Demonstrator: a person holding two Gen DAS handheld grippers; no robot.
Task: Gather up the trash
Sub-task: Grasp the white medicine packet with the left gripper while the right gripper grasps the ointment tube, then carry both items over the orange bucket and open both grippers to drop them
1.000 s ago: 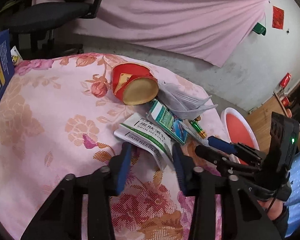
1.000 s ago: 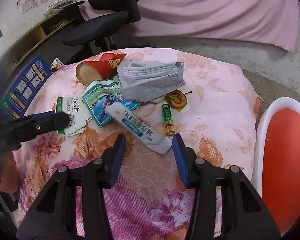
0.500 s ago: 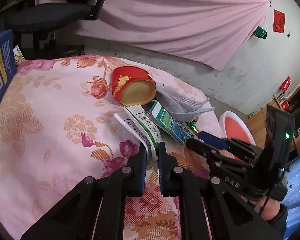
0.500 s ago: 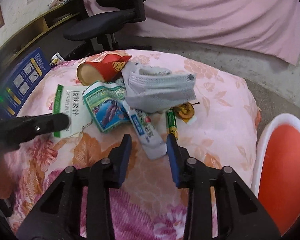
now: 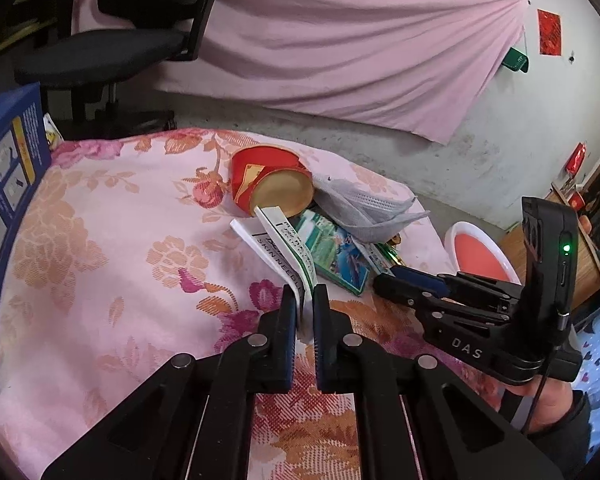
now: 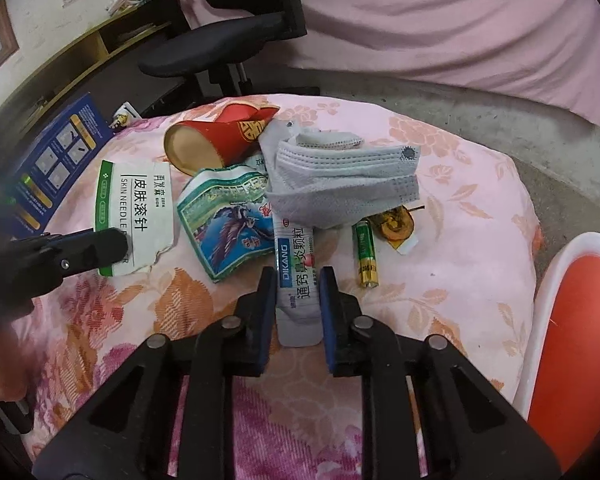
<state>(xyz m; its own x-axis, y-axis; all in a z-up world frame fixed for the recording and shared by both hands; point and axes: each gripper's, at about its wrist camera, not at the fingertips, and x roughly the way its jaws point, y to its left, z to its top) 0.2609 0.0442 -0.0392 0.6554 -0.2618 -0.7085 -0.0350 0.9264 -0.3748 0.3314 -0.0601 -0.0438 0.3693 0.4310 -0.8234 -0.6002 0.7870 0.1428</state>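
Now the left gripper has clamped the white-and-green paper packet, lifting its edge beside the red paper cup. The right gripper, jaws just closing, straddles the grey sachet, not visibly pinched yet. Both pieces look nearly ready to carry off.

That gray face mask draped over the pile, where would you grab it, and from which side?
Take the gray face mask by its raised upper fold near the round rivet, coming down from above. It lies crumpled over the DIKANG sachet and the green snack packet, so the fold stands clear of them, and fingers closing across that thin ridge should lift the mask alone.
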